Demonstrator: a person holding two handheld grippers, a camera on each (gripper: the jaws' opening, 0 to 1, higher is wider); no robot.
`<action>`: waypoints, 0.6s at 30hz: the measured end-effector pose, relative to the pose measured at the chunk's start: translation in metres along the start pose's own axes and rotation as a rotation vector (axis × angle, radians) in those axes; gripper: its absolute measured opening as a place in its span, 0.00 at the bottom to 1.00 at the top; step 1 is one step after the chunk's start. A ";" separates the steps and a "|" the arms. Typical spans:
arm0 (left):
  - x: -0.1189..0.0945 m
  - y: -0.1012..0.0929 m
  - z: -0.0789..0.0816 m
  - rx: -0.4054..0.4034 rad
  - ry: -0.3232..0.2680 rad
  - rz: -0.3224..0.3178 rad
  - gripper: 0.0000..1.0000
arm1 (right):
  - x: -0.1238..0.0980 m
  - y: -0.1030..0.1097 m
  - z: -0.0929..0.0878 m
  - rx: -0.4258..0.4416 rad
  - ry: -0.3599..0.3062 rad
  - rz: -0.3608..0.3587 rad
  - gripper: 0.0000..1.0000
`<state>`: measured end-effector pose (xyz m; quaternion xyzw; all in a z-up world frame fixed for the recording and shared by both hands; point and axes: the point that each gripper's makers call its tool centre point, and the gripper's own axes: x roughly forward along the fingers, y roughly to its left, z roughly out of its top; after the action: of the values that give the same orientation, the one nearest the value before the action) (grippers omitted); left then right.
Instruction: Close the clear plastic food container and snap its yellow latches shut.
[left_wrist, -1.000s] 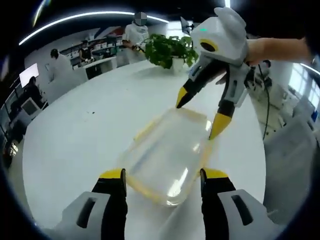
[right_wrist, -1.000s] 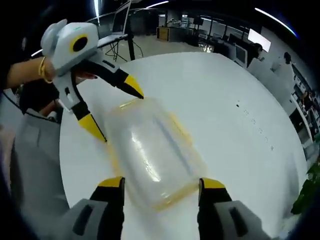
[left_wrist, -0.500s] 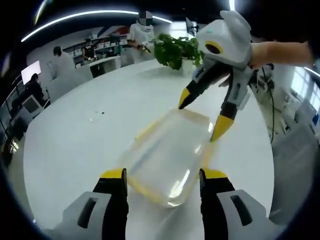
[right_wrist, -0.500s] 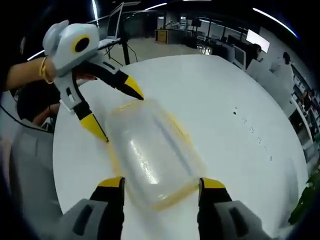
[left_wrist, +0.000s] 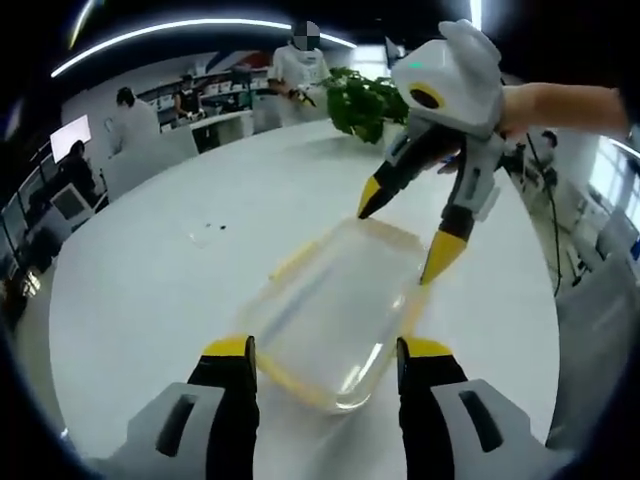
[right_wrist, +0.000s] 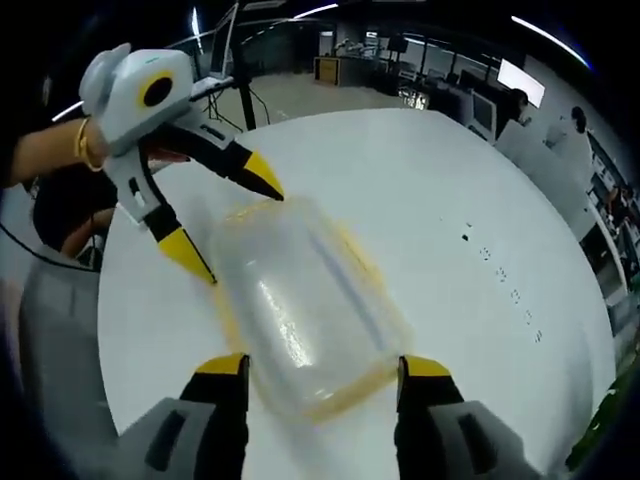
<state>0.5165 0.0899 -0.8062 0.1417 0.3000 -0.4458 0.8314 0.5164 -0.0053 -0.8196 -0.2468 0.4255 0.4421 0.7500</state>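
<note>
Little has shifted over the last second: both grippers keep their places at opposite ends of the clear plastic food container, and the background has slid slightly, so the cameras have turned a touch. The container with its yellow rim lies flat on the round white table, lid on top.

In the left gripper view, the left gripper has its yellow-tipped black jaws spread wide, one on either side of the container's near end, close beside it; contact cannot be told. At the far end the white, yellow-tipped right gripper comes down from the upper right, held in a hand, jaws spread, tips at the far corners of the lid. A leafy green potted plant stands at the far table edge, and people in white coats are beyond it.

In the right gripper view, the right gripper straddles the near end of the same container with jaws wide apart. The left gripper reaches in from the upper left, jaws spread, tips at the far end of the lid. The table stretches away to the right, with small dark specks on it.
</note>
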 end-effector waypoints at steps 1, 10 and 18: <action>0.000 0.000 0.000 0.001 -0.002 -0.001 0.55 | 0.000 0.000 0.000 0.000 0.003 0.000 0.58; 0.001 0.002 0.001 0.008 -0.002 -0.011 0.55 | 0.000 -0.001 0.001 0.012 -0.018 -0.009 0.58; 0.000 0.002 0.002 0.006 -0.010 -0.010 0.55 | 0.000 0.000 0.001 0.011 -0.034 -0.010 0.58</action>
<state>0.5190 0.0901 -0.8049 0.1403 0.2952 -0.4515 0.8302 0.5168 -0.0047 -0.8189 -0.2373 0.4139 0.4401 0.7607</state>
